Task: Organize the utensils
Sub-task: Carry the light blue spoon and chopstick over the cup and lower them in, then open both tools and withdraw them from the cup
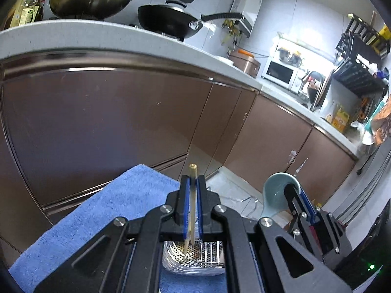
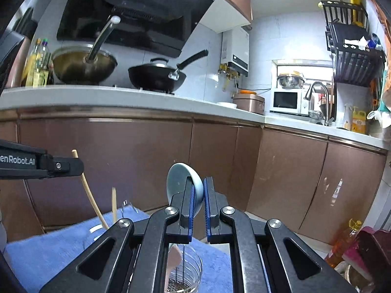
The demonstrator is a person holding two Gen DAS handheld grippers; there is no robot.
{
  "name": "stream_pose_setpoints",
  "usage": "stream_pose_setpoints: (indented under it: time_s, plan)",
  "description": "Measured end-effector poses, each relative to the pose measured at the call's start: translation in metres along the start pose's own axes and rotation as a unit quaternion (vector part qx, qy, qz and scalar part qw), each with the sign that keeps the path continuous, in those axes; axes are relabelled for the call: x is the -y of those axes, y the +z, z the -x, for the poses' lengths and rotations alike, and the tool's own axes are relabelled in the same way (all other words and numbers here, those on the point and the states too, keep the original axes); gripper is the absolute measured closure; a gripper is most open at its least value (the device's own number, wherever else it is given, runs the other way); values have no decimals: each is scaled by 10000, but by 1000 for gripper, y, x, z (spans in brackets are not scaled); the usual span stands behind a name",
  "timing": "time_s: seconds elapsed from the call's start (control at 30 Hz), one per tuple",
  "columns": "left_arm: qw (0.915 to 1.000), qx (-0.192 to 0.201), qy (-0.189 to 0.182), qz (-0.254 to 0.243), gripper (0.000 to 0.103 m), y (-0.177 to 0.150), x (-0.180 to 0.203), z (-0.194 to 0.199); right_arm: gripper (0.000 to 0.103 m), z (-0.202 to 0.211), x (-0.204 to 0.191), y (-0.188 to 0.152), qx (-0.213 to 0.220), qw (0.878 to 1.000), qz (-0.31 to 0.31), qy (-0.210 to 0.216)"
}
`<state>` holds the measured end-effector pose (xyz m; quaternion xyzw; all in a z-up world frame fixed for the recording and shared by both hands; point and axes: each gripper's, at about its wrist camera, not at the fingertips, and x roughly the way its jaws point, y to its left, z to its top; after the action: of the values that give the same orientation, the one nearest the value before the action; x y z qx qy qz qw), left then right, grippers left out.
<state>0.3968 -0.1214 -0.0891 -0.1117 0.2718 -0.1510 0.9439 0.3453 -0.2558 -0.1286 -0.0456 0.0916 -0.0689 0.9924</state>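
Observation:
My left gripper point(image 1: 193, 195) is shut on a pair of pale wooden chopsticks point(image 1: 192, 171), which stand nearly upright between its blue pads. Their lower ends hang over a clear holder with a perforated metal bottom point(image 1: 195, 251) on a blue towel point(image 1: 97, 219). My right gripper point(image 2: 199, 195) is shut on a light-blue ceramic spoon point(image 2: 179, 180), bowl upward. That spoon point(image 1: 276, 190) also shows at the right of the left wrist view. In the right wrist view the left gripper point(image 2: 78, 164) comes in from the left with the chopsticks point(image 2: 89, 193), above the clear holder point(image 2: 188, 273) and the towel point(image 2: 48, 256).
Brown cabinet doors point(image 2: 122, 166) stand close ahead under a white counter point(image 2: 97, 92) with two woks point(image 2: 156, 73), a rice cooker and a microwave point(image 2: 288, 100). An oil bottle point(image 2: 347, 244) and a dark red object sit low at the right. Another pale stick point(image 2: 114, 202) rises beside the chopsticks.

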Motion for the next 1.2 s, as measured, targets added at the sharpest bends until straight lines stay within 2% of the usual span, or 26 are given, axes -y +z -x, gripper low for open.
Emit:
stream_pose_setpoints:
  time_s: [0.23,0.3,0.33,0.37,0.4,0.47,0.53,0.8,0.97,1.1,1.2]
  plan:
    - [10000,-7,79,-58,98,-20,-6,-12,93,0,-5,-16,-101,9999,90,38]
    - [9999,38,87,-133,95,-24,-5,-10,83,4,-7,-18,-116,9999,96,69]
    - [9998,34,70,-179,94,-26,-6,-8,70,7,-6,-19,-104,9999,80,66]
    - [9997,36,63,-212,87,-27,-5,-7,63,12,-5,-18,-82,9999,46,55]
    - [9997,52,55,-234,76,-28,-5,-4,63,16,-4,-17,-64,10000,16,57]
    - [9997,120,19,-206,62,-29,-7,5,60,26,-1,-12,-31,10000,-45,40]
    - [9996,237,2,-157,57,-29,-9,17,56,38,4,-6,9,10000,-97,15]
    - [9972,707,51,-249,54,-32,-9,84,48,106,29,14,-36,9990,-452,-30]
    - [9950,724,259,-635,47,-43,1,136,45,153,38,18,-228,9968,-756,82]
    - [9907,942,539,-826,39,-60,5,185,44,194,37,17,-377,9945,-955,224]
    - [9870,1063,757,-933,38,-73,2,219,44,219,36,15,-455,9929,-1049,315]
